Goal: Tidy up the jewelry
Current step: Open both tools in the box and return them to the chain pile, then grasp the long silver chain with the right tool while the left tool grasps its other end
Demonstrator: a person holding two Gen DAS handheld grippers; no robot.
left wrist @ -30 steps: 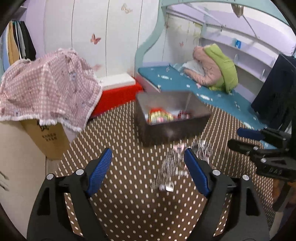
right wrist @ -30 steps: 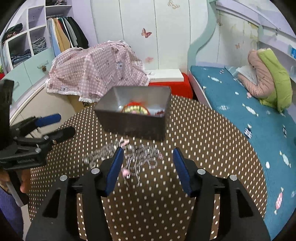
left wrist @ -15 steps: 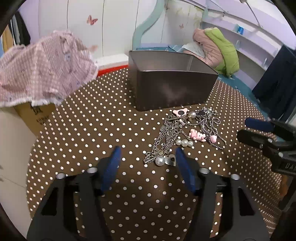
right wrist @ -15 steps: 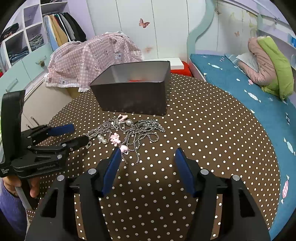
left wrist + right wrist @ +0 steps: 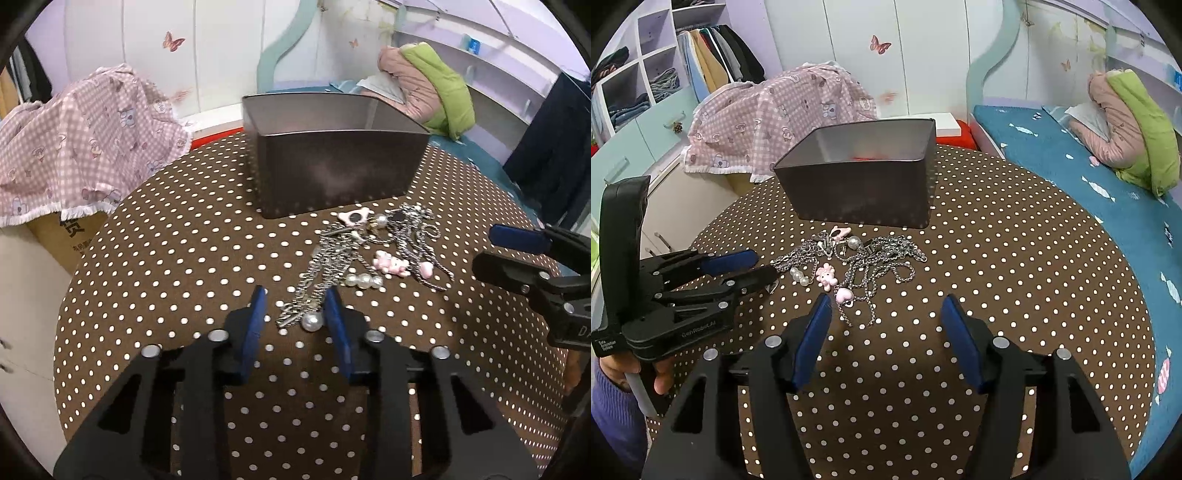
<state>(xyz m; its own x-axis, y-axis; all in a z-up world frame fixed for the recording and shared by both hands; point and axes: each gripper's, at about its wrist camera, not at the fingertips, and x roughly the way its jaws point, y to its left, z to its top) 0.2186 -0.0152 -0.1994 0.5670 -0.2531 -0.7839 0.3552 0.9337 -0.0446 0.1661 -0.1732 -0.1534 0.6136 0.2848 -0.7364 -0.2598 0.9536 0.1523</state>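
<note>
A tangle of silver chains with pearls and pink charms (image 5: 354,254) (image 5: 857,266) lies on the brown polka-dot table (image 5: 184,258), just in front of a dark metal box (image 5: 332,166) (image 5: 860,181). My left gripper (image 5: 295,306) is low over the table, its jaws partly closed around the near end of a chain with a large pearl (image 5: 310,321), not gripping it. It shows from the side in the right wrist view (image 5: 764,266). My right gripper (image 5: 886,314) is open and empty, just short of the pink heart charm (image 5: 844,295).
A pink checked cloth (image 5: 775,118) drapes a cardboard box beyond the table's far left edge. A blue bed (image 5: 1089,177) with a pink and green jacket lies to the right. Something red lies inside the box (image 5: 871,157).
Both grippers dropped lower and moved in toward the jewelry. My left gripper's jaws narrowed and now straddle the near chain end and pearl.
</note>
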